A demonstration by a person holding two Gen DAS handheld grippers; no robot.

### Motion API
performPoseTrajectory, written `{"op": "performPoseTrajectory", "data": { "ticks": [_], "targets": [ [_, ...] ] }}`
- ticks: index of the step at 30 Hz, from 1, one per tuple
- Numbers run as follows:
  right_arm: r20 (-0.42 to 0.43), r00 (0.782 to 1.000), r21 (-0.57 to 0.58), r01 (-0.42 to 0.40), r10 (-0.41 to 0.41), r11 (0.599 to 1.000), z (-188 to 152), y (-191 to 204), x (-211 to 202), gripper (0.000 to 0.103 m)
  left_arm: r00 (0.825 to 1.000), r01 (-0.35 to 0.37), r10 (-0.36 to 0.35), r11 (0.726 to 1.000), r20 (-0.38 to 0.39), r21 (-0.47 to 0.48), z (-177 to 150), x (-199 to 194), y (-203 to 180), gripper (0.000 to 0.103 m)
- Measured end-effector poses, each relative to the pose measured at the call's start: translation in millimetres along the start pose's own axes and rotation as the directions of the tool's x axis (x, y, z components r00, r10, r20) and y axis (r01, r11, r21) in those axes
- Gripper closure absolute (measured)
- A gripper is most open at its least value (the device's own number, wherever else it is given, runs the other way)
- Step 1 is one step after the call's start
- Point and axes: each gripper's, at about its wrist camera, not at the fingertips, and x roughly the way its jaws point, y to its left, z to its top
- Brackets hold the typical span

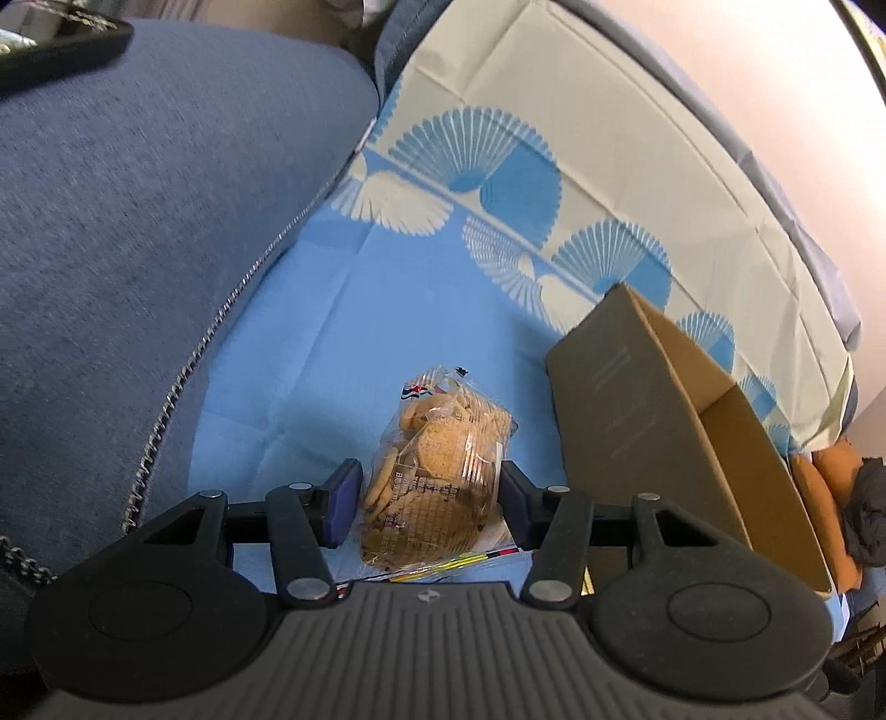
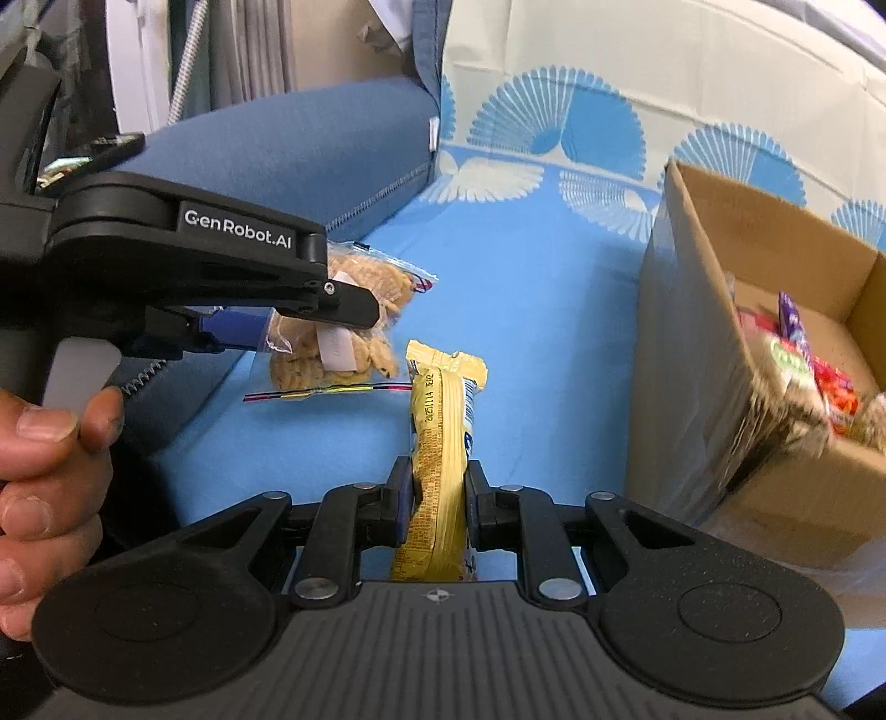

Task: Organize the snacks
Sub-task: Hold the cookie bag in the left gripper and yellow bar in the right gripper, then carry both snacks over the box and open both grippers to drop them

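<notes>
A clear bag of round cookies (image 1: 437, 471) sits between the blue pads of my left gripper (image 1: 426, 482), which press on its two sides. The right wrist view shows the same cookie bag (image 2: 338, 338) in my left gripper (image 2: 315, 327), just above the blue cloth, with a person's hand (image 2: 39, 454) on the handle. My right gripper (image 2: 437, 482) is shut on a long yellow snack packet (image 2: 440, 437) that points away from me. The cardboard box (image 2: 681, 360) to the right holds several colourful snack packs (image 2: 819, 382); it also stands right of the cookies as the box (image 1: 626, 399).
A blue and cream cloth with fan prints (image 1: 332, 343) covers the seat. A blue sofa cushion (image 1: 138, 221) rises on the left with a dark flat device (image 1: 55, 44) on top. Orange and dark items (image 1: 830, 498) lie beyond the box at the far right.
</notes>
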Motion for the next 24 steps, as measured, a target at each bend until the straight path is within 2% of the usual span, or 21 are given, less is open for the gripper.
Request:
{"op": "performPoseTrajectory", "data": {
  "ticks": [4, 9, 12, 18, 24],
  "targets": [
    [0.032, 0.999, -0.014, -0.010, 0.011, 1.000, 5, 4, -5, 0.083, 0.999, 0.003, -0.002, 1.000, 0.041, -0.018, 1, -11, 1, 0.045],
    [0.089, 0.995, -0.003, -0.041, 0.041, 0.999, 15, 3, -23, 0.083, 0.999, 0.000, 0.006, 0.989, 0.044, -0.146, -1, -24, 17, 0.045],
    [0.143, 0.988, -0.005, -0.058, 0.058, 0.998, 23, 1, -38, 0.083, 0.999, -0.007, 0.015, 0.982, 0.040, -0.189, 0, -32, 23, 0.045],
    [0.211, 0.974, 0.030, -0.088, 0.080, 0.996, 36, -9, -59, 0.083, 0.999, -0.037, 0.039, 0.980, 0.004, -0.194, 10, -41, 17, 0.045],
    [0.283, 0.958, 0.102, -0.080, 0.048, 0.992, 51, -30, -70, 0.083, 0.999, -0.041, 0.040, 0.985, -0.006, -0.165, 33, -36, -12, 0.045]
  ]
}}
